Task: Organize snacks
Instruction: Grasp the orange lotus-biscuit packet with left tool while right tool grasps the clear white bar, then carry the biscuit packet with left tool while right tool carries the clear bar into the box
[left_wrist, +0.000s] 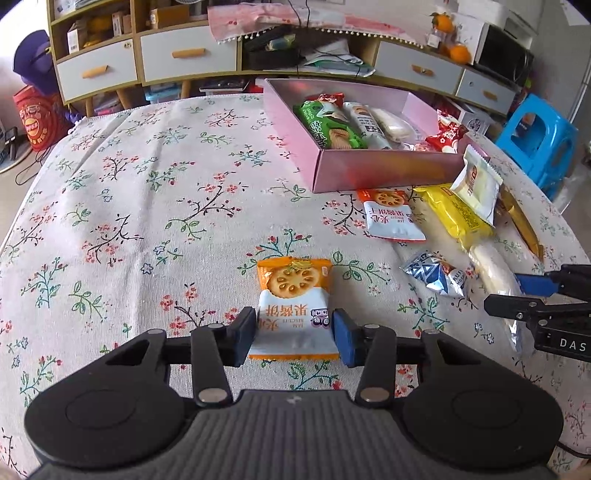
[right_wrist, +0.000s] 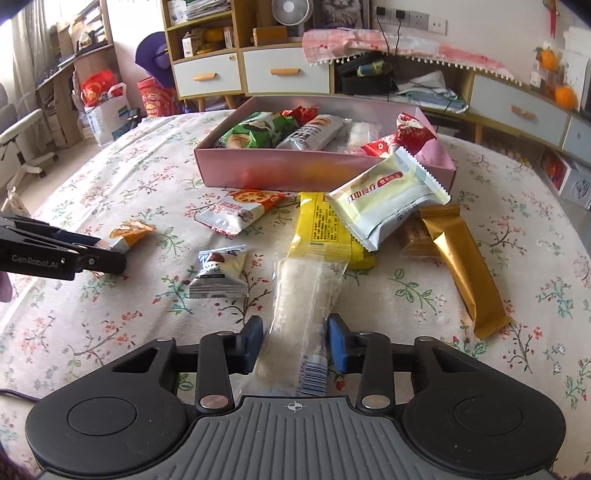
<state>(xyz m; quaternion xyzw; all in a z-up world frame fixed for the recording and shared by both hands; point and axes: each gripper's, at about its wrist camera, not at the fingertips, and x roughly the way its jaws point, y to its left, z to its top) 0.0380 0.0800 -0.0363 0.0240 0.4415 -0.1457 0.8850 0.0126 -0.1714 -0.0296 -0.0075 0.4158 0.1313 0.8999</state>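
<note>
My left gripper (left_wrist: 294, 334) is shut on an orange-and-white biscuit packet (left_wrist: 293, 295) that rests on the floral tablecloth. My right gripper (right_wrist: 295, 341) is shut on a long clear packet of white rice crackers (right_wrist: 301, 295) with a yellow top end. A pink box (left_wrist: 369, 170) at the back holds green, white and red snack packets; it also shows in the right wrist view (right_wrist: 280, 170). Loose snacks lie in front of it: a second biscuit packet (right_wrist: 240, 210), a silver-blue packet (right_wrist: 219, 273), a pale green packet (right_wrist: 384, 210) and a gold bar (right_wrist: 465, 266).
The table (left_wrist: 129, 184) has a floral cloth. Behind it stand wooden cabinets with white drawers (left_wrist: 188, 55), and a blue stool (left_wrist: 535, 140) is at the right. A red bag (right_wrist: 99, 88) and a chair (right_wrist: 22, 144) stand at the left.
</note>
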